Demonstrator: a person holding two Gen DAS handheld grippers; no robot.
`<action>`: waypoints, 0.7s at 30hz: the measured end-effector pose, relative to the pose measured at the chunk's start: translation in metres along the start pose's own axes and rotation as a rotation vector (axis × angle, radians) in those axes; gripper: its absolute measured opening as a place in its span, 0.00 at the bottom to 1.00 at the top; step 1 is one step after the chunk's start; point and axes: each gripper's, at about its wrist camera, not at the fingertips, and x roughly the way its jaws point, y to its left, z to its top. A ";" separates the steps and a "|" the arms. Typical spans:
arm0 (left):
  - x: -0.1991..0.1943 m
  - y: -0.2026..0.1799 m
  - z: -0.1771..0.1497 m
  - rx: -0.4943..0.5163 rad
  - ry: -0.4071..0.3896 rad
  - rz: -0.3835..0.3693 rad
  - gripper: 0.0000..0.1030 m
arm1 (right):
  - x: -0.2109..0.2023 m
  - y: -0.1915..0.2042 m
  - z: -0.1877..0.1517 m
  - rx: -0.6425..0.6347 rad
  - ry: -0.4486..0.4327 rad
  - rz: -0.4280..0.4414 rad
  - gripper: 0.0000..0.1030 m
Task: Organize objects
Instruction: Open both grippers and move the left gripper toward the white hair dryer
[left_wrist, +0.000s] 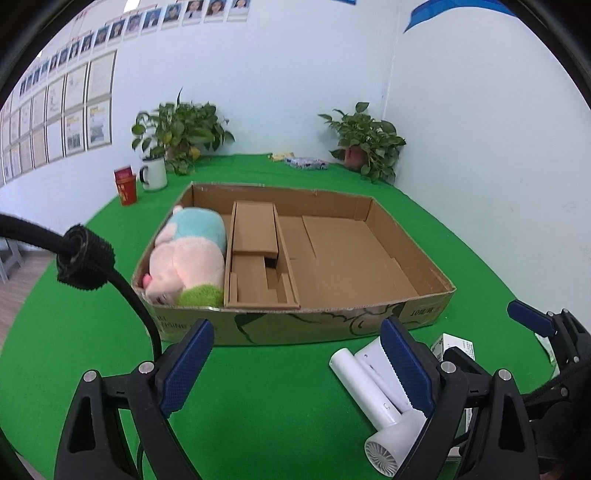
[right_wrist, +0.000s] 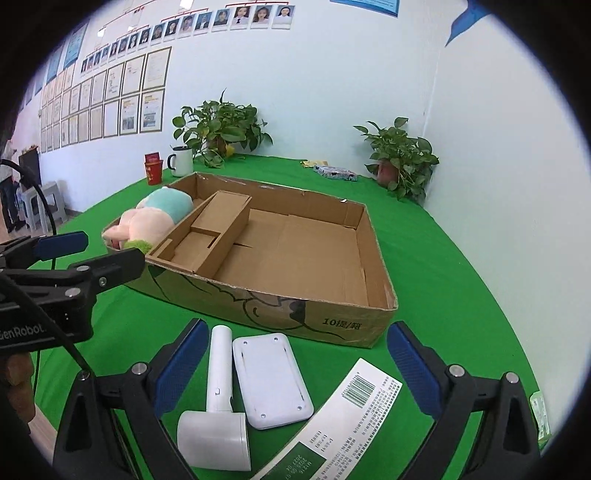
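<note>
Plush toys: one (left_wrist: 188, 254) — lying in the cardboard box's (right_wrist: 343, 325) left compartment.
Loose items: three before the box — hair dryer (right_wrist: 216, 413), white device (right_wrist: 271, 380), printed carton (right_wrist: 340, 417).
Left gripper (left_wrist: 297, 365): spread wide, empty, tilted downward.
Right gripper (right_wrist: 295, 373): released, above the loose items.

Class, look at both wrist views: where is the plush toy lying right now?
The plush toy lies in the leftmost compartment of the cardboard box, against its left wall, beside the cardboard divider insert. The right wrist view shows it at the box's far-left end.
</note>
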 end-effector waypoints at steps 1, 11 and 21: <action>0.005 0.005 -0.001 -0.018 0.013 -0.005 0.89 | 0.002 0.002 -0.001 -0.004 0.010 0.001 0.94; 0.031 0.032 -0.013 -0.091 0.090 -0.081 0.89 | 0.006 0.006 -0.011 -0.007 0.052 0.035 0.94; 0.100 0.019 -0.031 -0.168 0.353 -0.395 0.84 | 0.005 0.015 -0.050 -0.033 0.081 0.287 0.94</action>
